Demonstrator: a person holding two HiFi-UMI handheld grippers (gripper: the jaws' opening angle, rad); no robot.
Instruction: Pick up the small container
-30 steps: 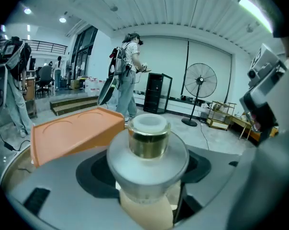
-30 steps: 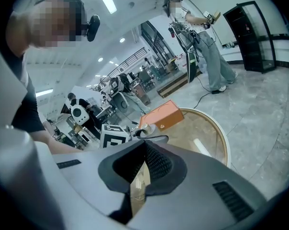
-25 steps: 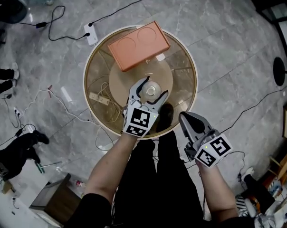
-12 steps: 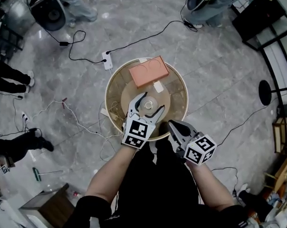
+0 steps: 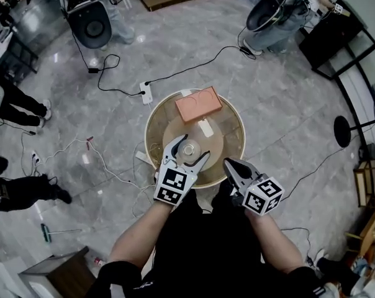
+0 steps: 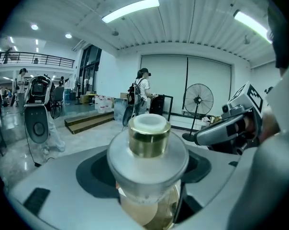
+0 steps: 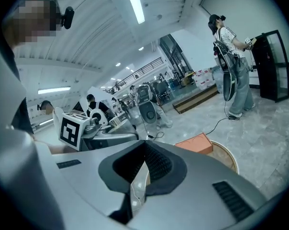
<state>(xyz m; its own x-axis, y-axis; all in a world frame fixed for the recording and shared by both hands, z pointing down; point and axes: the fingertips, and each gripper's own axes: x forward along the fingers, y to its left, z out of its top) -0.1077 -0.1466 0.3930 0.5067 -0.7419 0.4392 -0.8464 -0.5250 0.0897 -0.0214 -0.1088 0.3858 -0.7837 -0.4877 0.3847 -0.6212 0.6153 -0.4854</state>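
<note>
Small container [image 6: 148,162] of round frosted glass with a brassy collar and white cap, my left gripper's [image 5: 195,146] jaws set wide and clamped on it, my right gripper's [image 5: 228,164] jaws together, empty.

Grey left gripper [image 5: 196,146] and right gripper [image 5: 228,163] carry black-and-white marker cubes [image 5: 171,185]; black sleeves [image 5: 122,272].

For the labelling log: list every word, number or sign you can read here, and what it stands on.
No words or numbers can be read.
Cube on the left gripper, cube on the right gripper: black-and-white square patterns only, no letters.
White tag on the round table: too small to read.
Orange box, small container: no print visible.
</note>
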